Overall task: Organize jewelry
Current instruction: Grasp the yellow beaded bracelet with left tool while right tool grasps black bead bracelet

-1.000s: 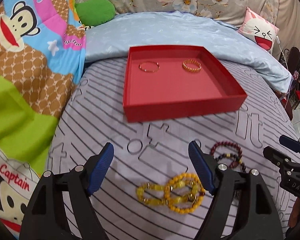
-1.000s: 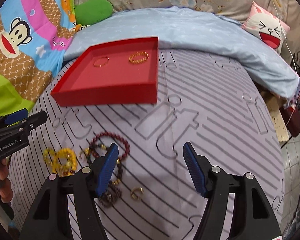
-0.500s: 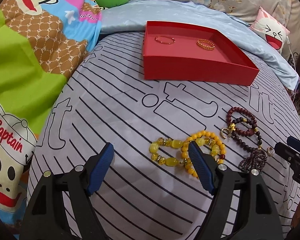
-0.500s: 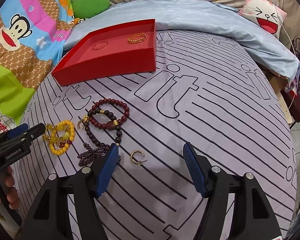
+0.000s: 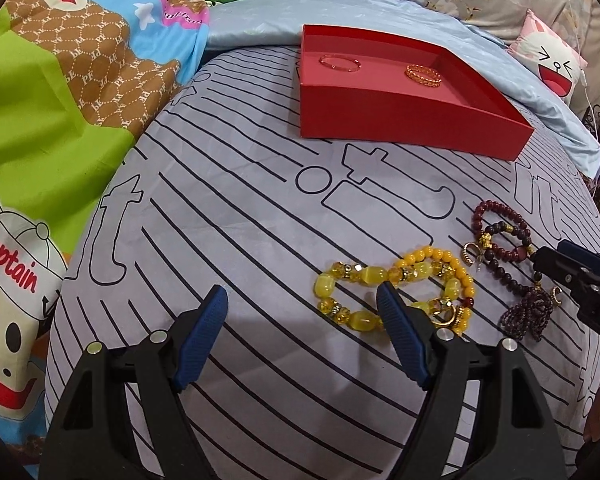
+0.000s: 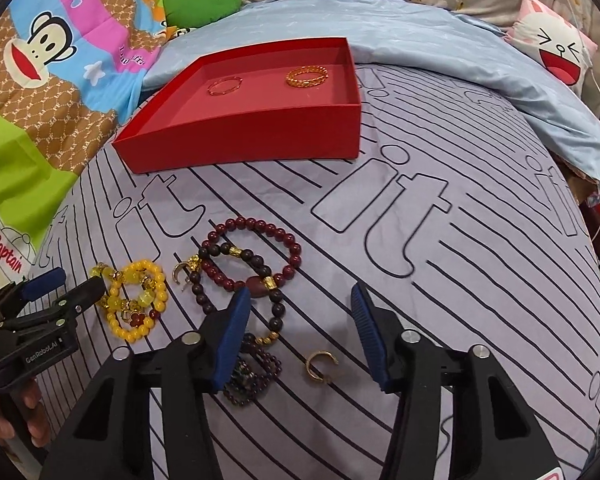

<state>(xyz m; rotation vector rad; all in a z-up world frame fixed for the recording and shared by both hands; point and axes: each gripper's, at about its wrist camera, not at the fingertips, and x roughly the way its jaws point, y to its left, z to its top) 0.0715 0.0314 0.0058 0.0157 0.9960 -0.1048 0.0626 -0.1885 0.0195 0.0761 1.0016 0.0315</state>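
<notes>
While both grippers hang low over the striped sheet (image 5: 260,216), neither holds anything — the left gripper (image 5: 302,312) stands with its jaws spread wide and empty, and the right gripper (image 6: 298,312) likewise gapes over the bedding

Loose jewelry lies in a cluster on the near part of the bed, well short of the red tray (image 6: 260,128), which sits farther up toward the blue quilt (image 6: 440,52) and already carries a thin bangle (image 6: 225,85) and a gold chain bracelet (image 6: 306,76)

For the left gripper, the yellow beads (image 5: 396,288) lie off to its right — its right finger (image 5: 400,340) overlaps their near edge in the left view, so the pile sits outside the gap rather than between the jaws. My guess is that it needs to slide rightward before it can close on anything. The beads stretch roughly crosswise to that gripper's pointing direction

For the right gripper, the small gold earring (image 6: 320,364) lies between the jaws, close in. The dark red beads (image 6: 256,256) sit ahead and to the left, by its left finger (image 6: 232,340), and a purple strand (image 6: 252,376) is partly hidden behind that finger

Judging by position, the right gripper is the better placed of the two — for the earring
</notes>
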